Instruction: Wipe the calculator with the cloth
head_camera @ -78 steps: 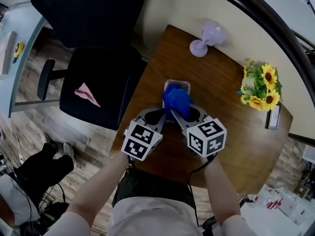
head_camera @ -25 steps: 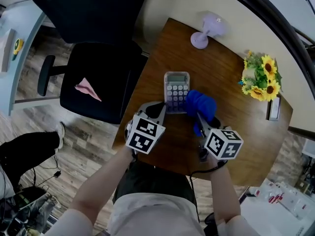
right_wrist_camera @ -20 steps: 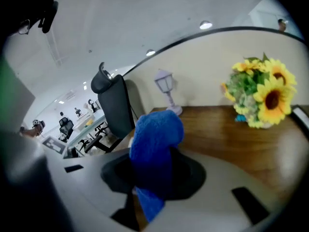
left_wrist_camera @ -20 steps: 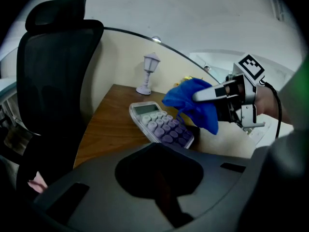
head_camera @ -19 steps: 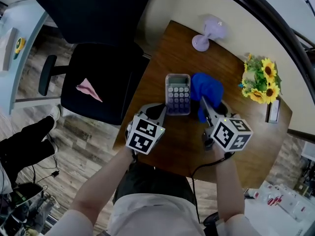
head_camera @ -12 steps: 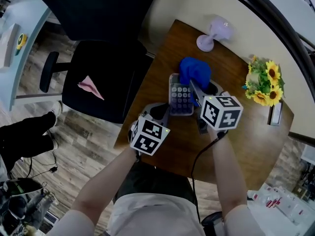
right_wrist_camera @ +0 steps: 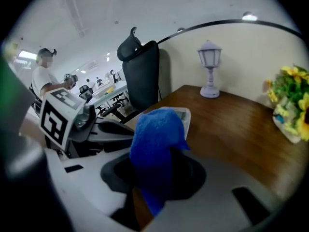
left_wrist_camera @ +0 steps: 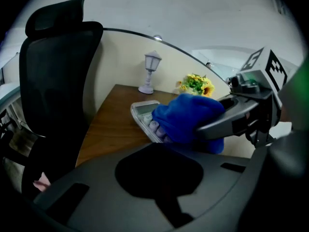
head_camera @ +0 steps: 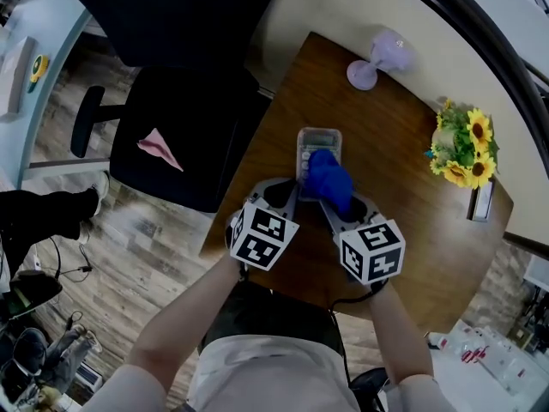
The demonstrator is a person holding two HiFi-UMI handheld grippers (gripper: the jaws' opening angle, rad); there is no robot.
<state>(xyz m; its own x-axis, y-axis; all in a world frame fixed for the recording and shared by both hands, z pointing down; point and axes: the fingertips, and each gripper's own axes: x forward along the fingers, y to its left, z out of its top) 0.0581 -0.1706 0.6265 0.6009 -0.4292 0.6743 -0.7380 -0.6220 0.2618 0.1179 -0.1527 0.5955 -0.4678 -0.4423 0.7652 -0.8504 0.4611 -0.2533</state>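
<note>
Wooden desk [head_camera: 416,221], black office chair [head_camera: 184,131] beside it, wood-plank floor [head_camera: 141,243], cream wall [head_camera: 330,7], lilac lamp [head_camera: 376,58]

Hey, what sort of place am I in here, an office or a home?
Most likely an open-plan office or lab workspace: a black office chair beside a wooden desk with a calculator, and the right gripper view shows more desks and chairs behind.
</note>
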